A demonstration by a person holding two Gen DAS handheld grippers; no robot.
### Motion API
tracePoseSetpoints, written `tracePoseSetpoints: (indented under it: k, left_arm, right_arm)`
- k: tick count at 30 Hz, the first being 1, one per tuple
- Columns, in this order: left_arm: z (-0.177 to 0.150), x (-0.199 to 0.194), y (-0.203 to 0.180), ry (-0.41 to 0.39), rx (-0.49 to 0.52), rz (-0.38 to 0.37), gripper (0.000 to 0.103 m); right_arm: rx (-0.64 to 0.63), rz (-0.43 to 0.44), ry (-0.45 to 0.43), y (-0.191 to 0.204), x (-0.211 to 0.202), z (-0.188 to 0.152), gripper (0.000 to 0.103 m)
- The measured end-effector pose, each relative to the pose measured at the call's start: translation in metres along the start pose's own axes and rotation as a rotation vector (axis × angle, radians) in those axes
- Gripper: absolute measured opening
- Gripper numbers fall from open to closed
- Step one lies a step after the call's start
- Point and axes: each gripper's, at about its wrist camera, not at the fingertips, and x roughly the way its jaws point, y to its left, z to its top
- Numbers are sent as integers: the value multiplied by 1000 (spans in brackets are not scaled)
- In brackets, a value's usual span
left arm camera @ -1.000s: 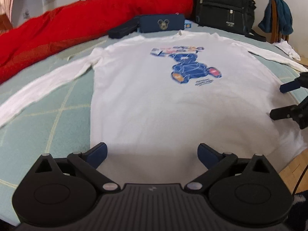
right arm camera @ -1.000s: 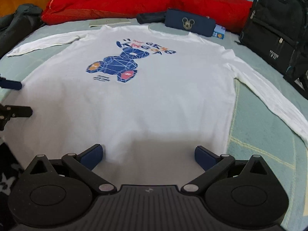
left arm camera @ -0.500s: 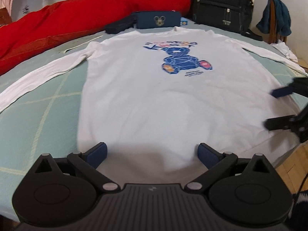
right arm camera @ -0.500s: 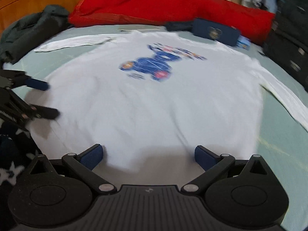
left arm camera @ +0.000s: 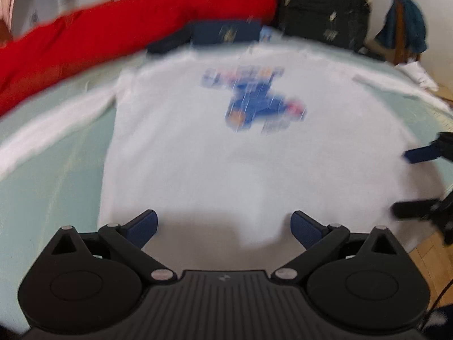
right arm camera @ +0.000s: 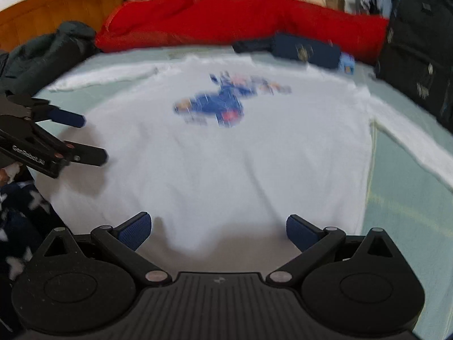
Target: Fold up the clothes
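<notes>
A white long-sleeved shirt with a blue bear print lies flat, front up, on a pale green bed, both sleeves spread outward. My left gripper hovers open over the shirt's hem with nothing between its blue pads. My right gripper is also open above the hem, further along. Each gripper shows in the other's view: the right gripper at the shirt's right edge, the left gripper at its left edge, both open. Both views are motion-blurred.
A red duvet runs along the far side of the bed. A navy pouch and a black backpack sit beyond the collar. Dark clothing is heaped at the left. Wooden floor shows past the bed's edge.
Both grippers stay open while shifting over the hem. The right wrist view has swung left, bringing the left gripper further into sight. Both images have become blurrier.
</notes>
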Motion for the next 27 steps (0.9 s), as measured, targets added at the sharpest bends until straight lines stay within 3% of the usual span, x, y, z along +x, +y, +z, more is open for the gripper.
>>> tracePoseSetpoints:
  k: [2,5,8,11,15,18,22,27]
  left_arm:
    - [-12,-5,3,-49,-10,-15,101]
    - [-5,-14,4,-38,-13,7,101]
    - [6,-22,2,-74,1,49,101]
    - [12,-25,0,-94,4,45,101]
    - [18,-27,1,-103,-3,54,101]
    - [17,-23,5,-90,-15,66,101]
    - [19,-21,11,-66,-33,62,101]
    - [29,-27,12,-116,-32,52,101]
  right_arm:
    - [30,7,-8,-8,-6,-6,103]
    - [82,23,-28,-19,-12,-4,103]
    - [90,7,-77,-30,-7,23,103]
    - [83,-2,-117,-45,7,57,103]
    - [160,34,-74,-73,44,90,103]
    - [194,42,-25,-84,67,83,103]
    - [118,-8,-32,-76,56,64,103]
    - [115,-54,-30,-88,50,89,103]
